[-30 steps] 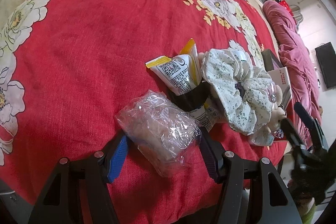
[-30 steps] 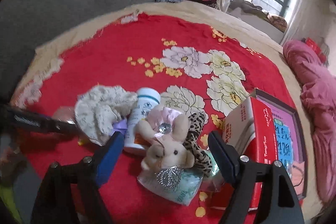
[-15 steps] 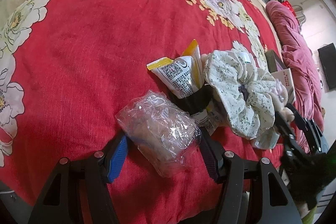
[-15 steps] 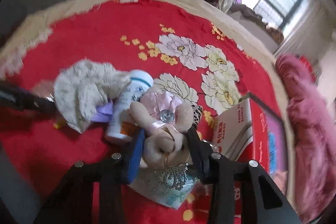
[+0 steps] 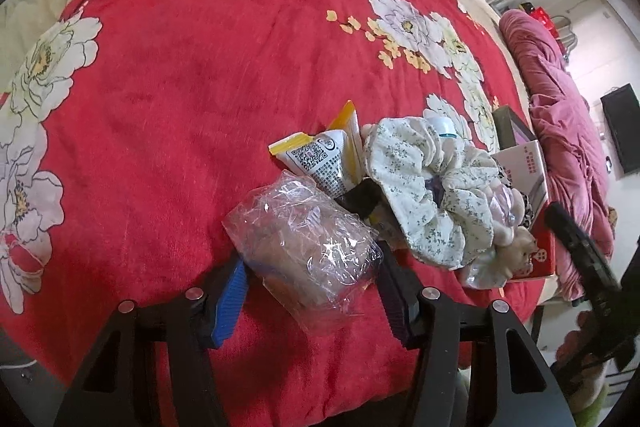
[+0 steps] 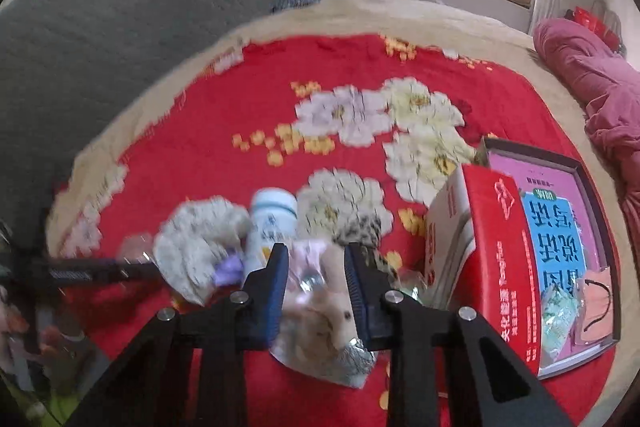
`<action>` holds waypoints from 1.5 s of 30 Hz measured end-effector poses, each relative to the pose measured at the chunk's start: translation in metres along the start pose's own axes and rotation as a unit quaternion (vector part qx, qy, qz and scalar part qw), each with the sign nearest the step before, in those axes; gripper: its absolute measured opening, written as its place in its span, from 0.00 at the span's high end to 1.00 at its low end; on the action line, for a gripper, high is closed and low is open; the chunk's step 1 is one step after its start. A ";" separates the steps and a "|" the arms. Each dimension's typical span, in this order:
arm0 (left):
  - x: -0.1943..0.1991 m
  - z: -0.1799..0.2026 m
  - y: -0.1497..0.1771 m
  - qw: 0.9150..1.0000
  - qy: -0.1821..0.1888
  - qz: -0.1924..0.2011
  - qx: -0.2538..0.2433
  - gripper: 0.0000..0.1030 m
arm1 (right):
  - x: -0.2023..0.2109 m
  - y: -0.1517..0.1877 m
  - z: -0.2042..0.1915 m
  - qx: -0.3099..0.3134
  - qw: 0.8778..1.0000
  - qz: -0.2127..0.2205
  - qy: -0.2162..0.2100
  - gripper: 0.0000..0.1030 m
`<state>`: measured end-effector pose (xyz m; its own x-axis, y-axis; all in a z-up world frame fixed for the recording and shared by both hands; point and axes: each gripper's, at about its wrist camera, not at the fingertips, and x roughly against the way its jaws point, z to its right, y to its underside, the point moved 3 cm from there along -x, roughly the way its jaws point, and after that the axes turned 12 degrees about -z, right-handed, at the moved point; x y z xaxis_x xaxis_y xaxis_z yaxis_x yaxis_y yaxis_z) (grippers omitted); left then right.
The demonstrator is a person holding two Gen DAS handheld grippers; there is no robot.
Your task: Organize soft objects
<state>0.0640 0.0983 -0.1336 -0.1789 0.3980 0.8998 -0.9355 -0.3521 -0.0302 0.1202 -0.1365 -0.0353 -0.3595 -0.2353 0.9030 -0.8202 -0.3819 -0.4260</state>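
A crinkled clear plastic bag lies on the red flowered bedspread. My left gripper straddles it, jaws closing, both blue pads against its sides. A floral scrunchie and a yellow-and-white sachet lie just beyond. In the right wrist view, a beige plush toy with a pink bow sits between the pads of my right gripper, whose jaws are closing and squeeze it. That gripper appears as dark fingers at the right of the left wrist view.
A white bottle and a leopard-print piece lie behind the plush, a foil packet under it. A red box and a printed tray stand at the right. A pink quilt borders the bed.
My right gripper's jaws have gone from wide apart to tight around the plush toy, and its view has tilted. The left gripper stays over the plastic bag, its jaws a little narrower.
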 end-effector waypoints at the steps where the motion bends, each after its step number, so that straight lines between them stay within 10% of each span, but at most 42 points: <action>1: 0.000 0.000 0.001 1.000 0.001 -0.001 0.000 0.41 | -0.002 0.003 -0.001 0.002 1.000 -0.001 0.002 0.71; 9: -0.001 -0.002 0.007 1.000 0.009 -0.007 0.002 0.41 | -0.018 0.022 -0.017 0.074 0.995 -0.029 0.053 0.50; 16: 0.000 -0.004 0.007 1.000 0.011 -0.008 0.007 0.41 | -0.041 0.034 -0.027 0.125 0.982 -0.049 0.135 0.53; 27: 0.009 -0.002 0.006 1.000 0.011 0.007 0.007 0.41 | 0.010 0.018 0.014 -0.018 0.999 0.014 -0.043 0.61; 45: 0.081 0.080 0.012 0.994 0.015 0.078 -0.080 0.41 | 0.079 0.013 0.071 -0.107 0.992 0.068 -0.003 0.61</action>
<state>0.0630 0.0585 -0.0262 -0.3326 0.3745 0.8655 -0.9316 -0.2731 -0.2398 0.1126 -0.2237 0.0267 -0.4704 -0.2771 0.8378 -0.8405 -0.1485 -0.5210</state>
